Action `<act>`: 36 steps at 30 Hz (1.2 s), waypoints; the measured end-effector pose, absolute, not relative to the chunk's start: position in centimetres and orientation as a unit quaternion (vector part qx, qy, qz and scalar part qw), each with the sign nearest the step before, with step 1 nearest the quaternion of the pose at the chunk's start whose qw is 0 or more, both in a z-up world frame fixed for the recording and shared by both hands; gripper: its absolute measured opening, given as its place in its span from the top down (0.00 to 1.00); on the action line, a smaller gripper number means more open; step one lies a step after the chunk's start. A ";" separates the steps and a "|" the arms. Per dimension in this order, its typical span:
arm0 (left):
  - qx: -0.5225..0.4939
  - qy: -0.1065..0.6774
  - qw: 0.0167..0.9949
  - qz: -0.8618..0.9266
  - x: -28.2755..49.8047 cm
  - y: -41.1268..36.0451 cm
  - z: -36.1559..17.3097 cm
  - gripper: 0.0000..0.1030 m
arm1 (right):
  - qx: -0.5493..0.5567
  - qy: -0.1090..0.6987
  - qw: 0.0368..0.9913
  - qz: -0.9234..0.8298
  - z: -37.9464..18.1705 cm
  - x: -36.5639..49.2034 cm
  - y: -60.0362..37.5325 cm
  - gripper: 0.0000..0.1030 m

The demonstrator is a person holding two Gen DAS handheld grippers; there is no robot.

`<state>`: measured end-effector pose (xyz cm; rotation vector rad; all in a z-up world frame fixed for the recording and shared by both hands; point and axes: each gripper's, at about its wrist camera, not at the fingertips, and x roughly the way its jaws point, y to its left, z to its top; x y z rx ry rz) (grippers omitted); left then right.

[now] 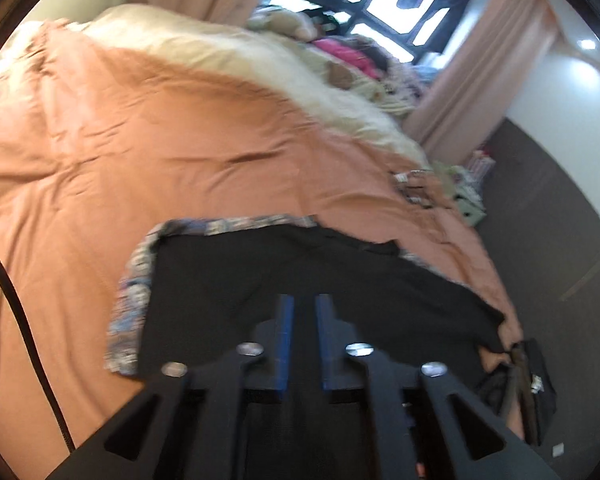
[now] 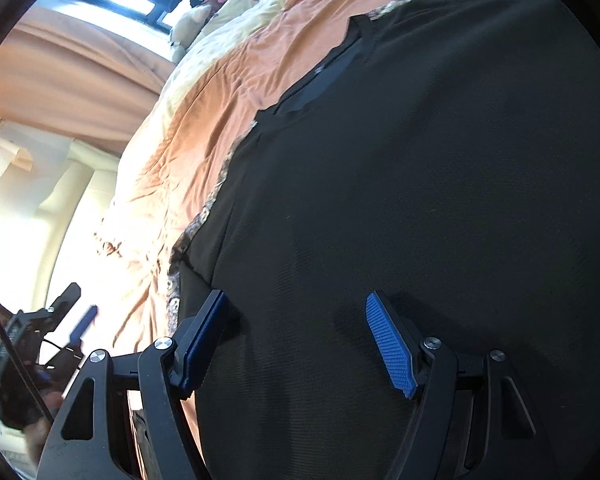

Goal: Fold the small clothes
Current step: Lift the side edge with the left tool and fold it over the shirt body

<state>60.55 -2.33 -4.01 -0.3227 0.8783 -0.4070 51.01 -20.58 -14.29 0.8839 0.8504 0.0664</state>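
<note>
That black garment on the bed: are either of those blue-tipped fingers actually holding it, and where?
Nothing is held. The left gripper has a narrow empty gap over the black garment. The right gripper stands wide open above the cloth, gripping none of it.

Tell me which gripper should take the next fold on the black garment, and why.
Probably the right gripper: its jaws stand wide open directly over the black garment, near its patterned edge. The left gripper has only a narrow gap, with nothing between its pads, and sits back from the cloth.
</note>
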 end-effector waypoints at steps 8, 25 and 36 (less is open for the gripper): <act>-0.165 0.458 0.869 -0.091 62.3 3.4 -10.2 0.40 | 0.409 0.405 0.815 0.064 -14.9 53.1 -19.9 0.32; -0.196 0.521 0.829 -0.047 63.5 6.4 -17.9 0.96 | 0.400 0.413 0.812 0.096 -15.8 55.9 -18.4 0.32; -0.148 0.454 0.870 -0.119 62.6 1.8 -8.7 0.96 | 0.411 0.390 0.820 0.082 -14.6 54.5 -19.5 0.32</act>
